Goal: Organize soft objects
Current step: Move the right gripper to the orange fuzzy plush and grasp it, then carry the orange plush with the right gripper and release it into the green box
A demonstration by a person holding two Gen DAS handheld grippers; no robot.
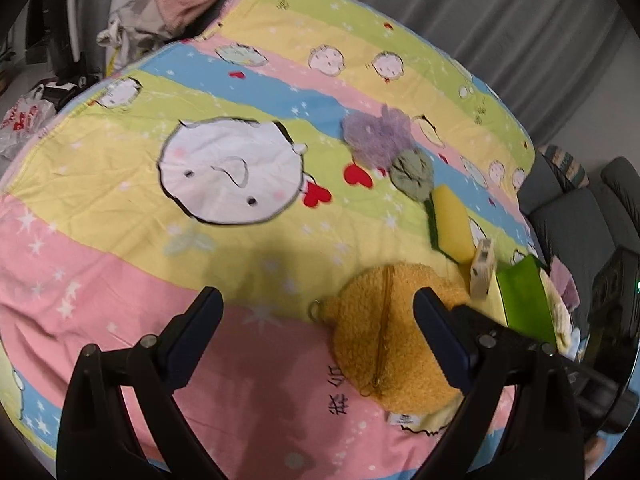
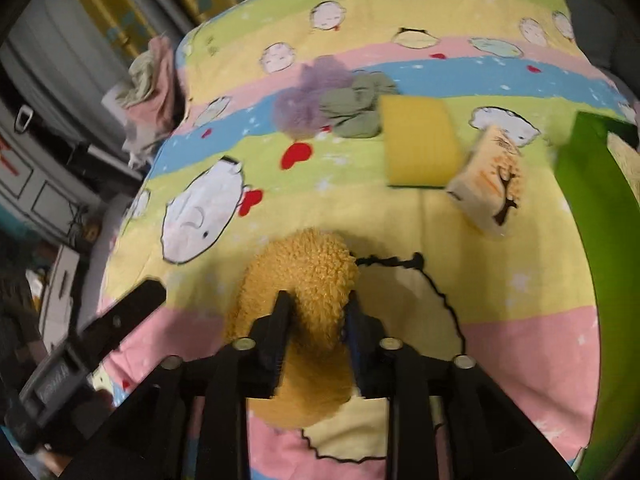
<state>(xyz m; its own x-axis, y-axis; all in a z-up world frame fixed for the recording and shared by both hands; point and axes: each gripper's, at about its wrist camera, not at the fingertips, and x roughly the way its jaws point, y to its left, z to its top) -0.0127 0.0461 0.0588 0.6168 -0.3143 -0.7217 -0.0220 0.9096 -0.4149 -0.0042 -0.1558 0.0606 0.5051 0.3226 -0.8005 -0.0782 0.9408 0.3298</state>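
The right tongs (image 2: 318, 308) tilt down at the bed (image 2: 500, 280), pinching the yellow plush pouch (image 2: 308, 276). The left tongs (image 1: 318, 312) hover wide open and empty, tilted down beside it.

I saw a striped cartoon bedsheet (image 1: 120, 248) | grey curtain (image 1: 500, 12) behind | grey sofa (image 1: 580, 220) beside | white plastic bag (image 1: 20, 128) left.

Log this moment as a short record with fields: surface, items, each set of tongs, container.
surface: striped cartoon bedsheet
items in a row: purple pouf, grey-green cloth, yellow sponge, small printed pack
right tongs: closed on the fuzzy orange pouch
left tongs: open, nothing between them, above the sheet beside the pouch
container: green bin at the sheet's right edge
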